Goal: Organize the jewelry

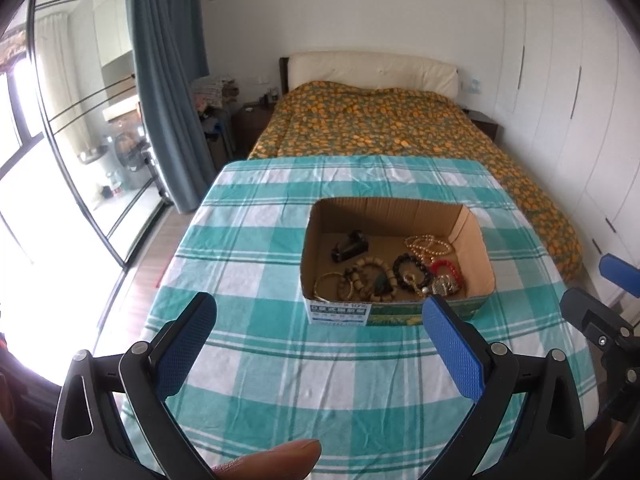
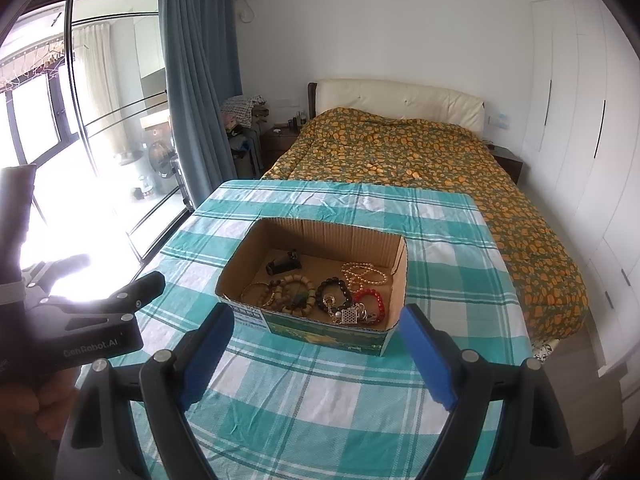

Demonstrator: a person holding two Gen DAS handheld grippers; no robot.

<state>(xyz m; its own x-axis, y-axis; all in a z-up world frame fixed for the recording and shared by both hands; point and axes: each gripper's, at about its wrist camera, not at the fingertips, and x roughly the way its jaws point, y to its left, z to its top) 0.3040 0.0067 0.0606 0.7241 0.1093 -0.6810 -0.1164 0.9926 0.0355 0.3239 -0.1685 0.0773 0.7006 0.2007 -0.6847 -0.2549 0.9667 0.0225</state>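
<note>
An open cardboard box [image 1: 472, 240] [image 2: 396, 264] sits on a table with a green and white checked cloth [image 1: 248, 240] [image 2: 320, 400]. Inside lie a pearl strand [image 1: 428, 245] [image 2: 364, 273], a black bead bracelet [image 1: 412, 270] [image 2: 334, 294], a red bead bracelet [image 1: 446, 270] [image 2: 372, 300], wooden bead bracelets [image 1: 370, 276] [image 2: 294, 290], a gold bangle [image 1: 332, 285] [image 2: 258, 294] and a dark clip [image 1: 349, 246] [image 2: 284, 265]. My left gripper [image 1: 318, 322] hovers open in front of the box, empty. My right gripper [image 2: 316, 332] is open and empty too, just short of the box's near wall.
A bed with an orange patterned cover [image 1: 380, 120] [image 2: 420, 152] stands behind the table. White wardrobes [image 1: 580, 80] line the right wall; a blue curtain [image 2: 196, 80] and glass doors are at the left. A fingertip [image 1: 276, 460] shows at the bottom of the left wrist view.
</note>
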